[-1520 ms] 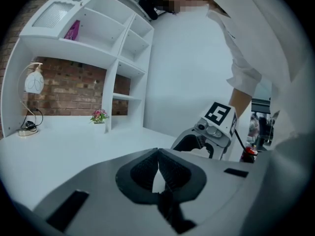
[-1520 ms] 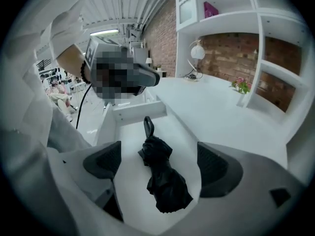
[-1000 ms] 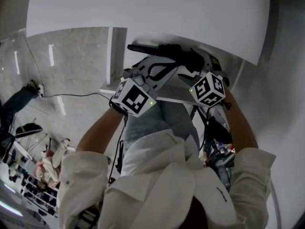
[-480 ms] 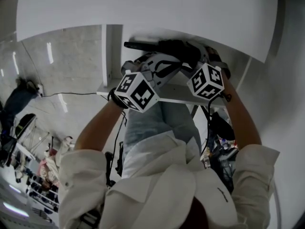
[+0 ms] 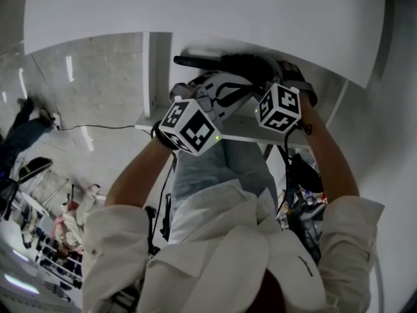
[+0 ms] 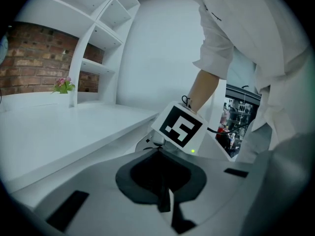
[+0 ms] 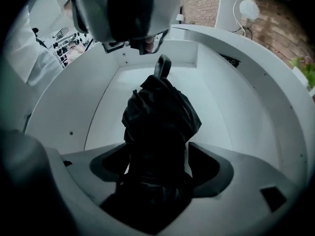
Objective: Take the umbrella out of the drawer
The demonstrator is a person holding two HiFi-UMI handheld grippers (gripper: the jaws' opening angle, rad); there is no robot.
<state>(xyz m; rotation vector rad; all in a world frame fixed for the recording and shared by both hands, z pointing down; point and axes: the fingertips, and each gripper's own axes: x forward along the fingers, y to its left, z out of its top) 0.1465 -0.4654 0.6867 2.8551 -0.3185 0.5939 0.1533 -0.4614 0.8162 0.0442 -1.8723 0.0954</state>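
folded black umbrella [image 7: 160, 117], lying lengthwise on the floor of the open white drawer [image 7: 221, 82], handle end pointing away from the camera. the right claw [image 7: 158, 168] points steeply down into the drawer with the umbrella's bunched fabric between its jaws. the jaws have just been closing, and the pads now sit against both flanks of the fabric, so the hold appears made but fresh. the left claw [image 6: 162, 193] has its jaws together with nothing seen between them. it is poised over the far end of the drawer, just beyond the handle, facing the right claw's marker cube [image 6: 182, 127] across the white worktop [image 6: 74, 127].

hazards, as judged: the hold is on soft canopy cloth rather than on the shaft, so the cloth could slide or bulge out and the umbrella sag at one end on lifting. a tilted umbrella could catch its handle on the drawer wall or strike the left claw just above it. a lift begun before the pads have bitten firmly would leave the umbrella behind.

writing: none legible. the marker cube carries only black-and-white square patterns.
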